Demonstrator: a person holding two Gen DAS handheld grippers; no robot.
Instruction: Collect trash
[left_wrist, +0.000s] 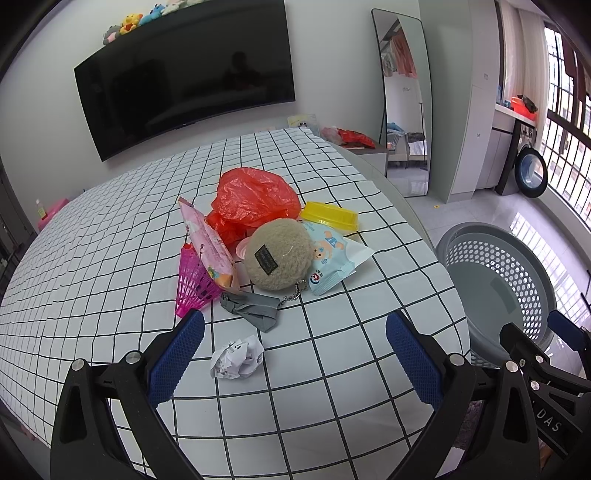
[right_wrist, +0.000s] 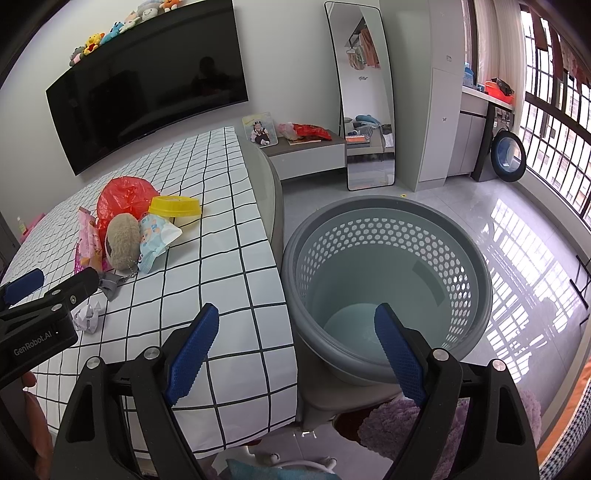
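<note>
Bright daylight from the window (right_wrist: 554, 122), glare on the floor (right_wrist: 517, 280), strong fisheye bending, dark corners.

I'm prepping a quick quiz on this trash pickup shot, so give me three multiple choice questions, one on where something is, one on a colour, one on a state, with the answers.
1. Where does the crumpled paper ball lie?
A. On the checked bed cover, in front of the left gripper
B. Inside the basket
C. On the floor tiles

2. What colour is the plastic bag in the pile?
A. Blue
B. Red
C. Green

3. How stands the right gripper?
A. Shut on a wrapper
B. Shut on nothing
C. Open, holding nothing

Answers:
1 A: the paper rests on the bed cover between the open fingers of the left gripper.
2 B: the bag is bright red.
3 C: its blue pads stand wide apart near the grey basket, nothing between them.
</note>
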